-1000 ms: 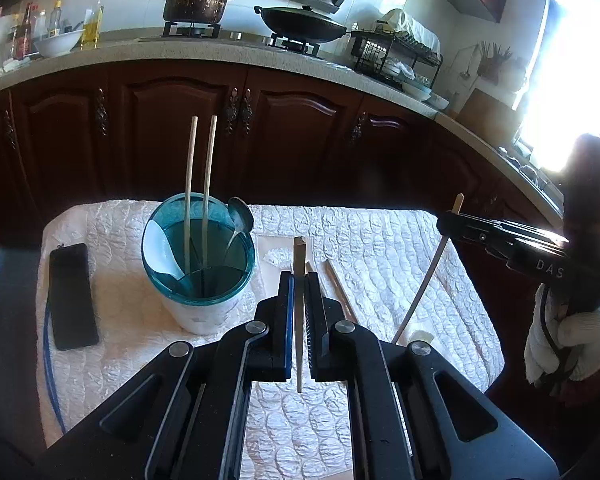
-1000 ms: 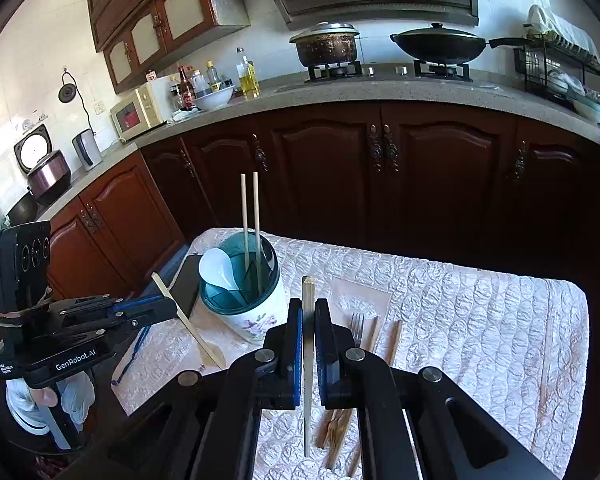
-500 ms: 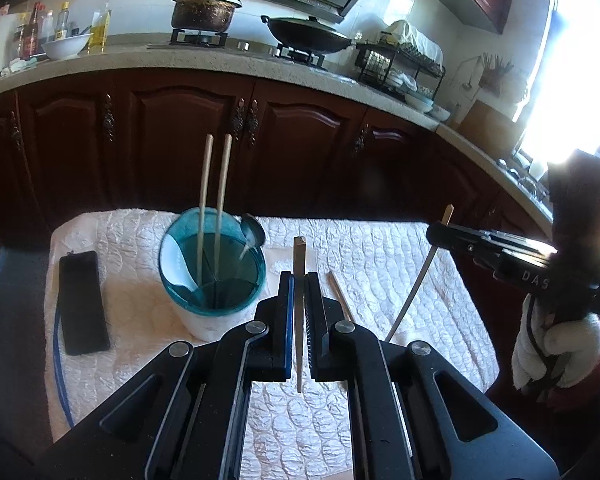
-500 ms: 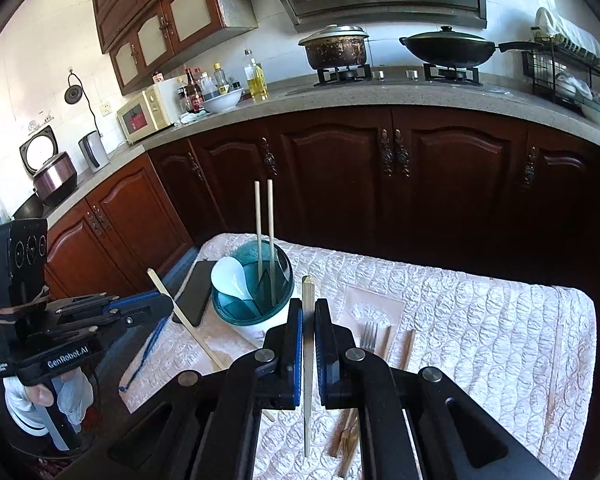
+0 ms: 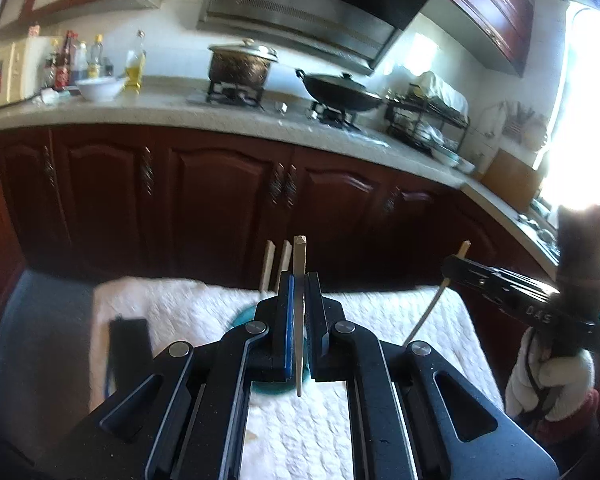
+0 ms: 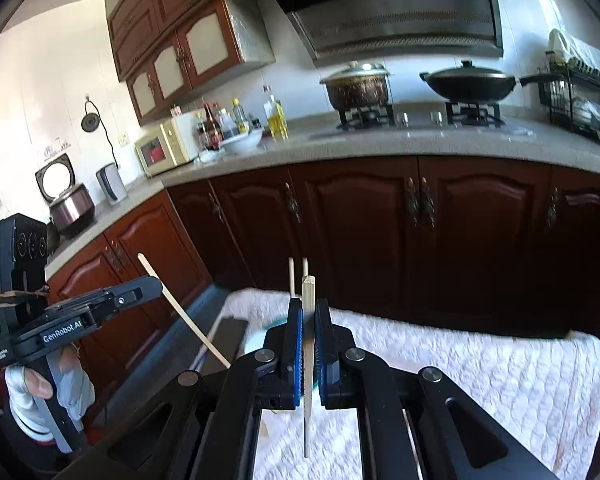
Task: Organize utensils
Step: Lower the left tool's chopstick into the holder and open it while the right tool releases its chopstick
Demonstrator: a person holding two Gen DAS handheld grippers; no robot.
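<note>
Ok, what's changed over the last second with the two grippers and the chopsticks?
Both grippers lifted: the teal utensil cup and white quilted table cover dropped lower in each view. Nothing grabbed or released: the left gripper stays shut on its wooden chopstick, the right gripper on its chopstick.

Ahead of me dark red-brown wooden cabinets [image 6: 380, 224] run under a pale speckled stone counter [image 6: 380, 140]. A steel range hood [image 6: 396, 20] hangs over the stove on a white tiled wall [image 6: 40, 92]. Upper cabinets [image 6: 180, 40] with frosted panes sit far left. Harsh daylight floods through a window [image 5: 584, 112] at far right.
</note>
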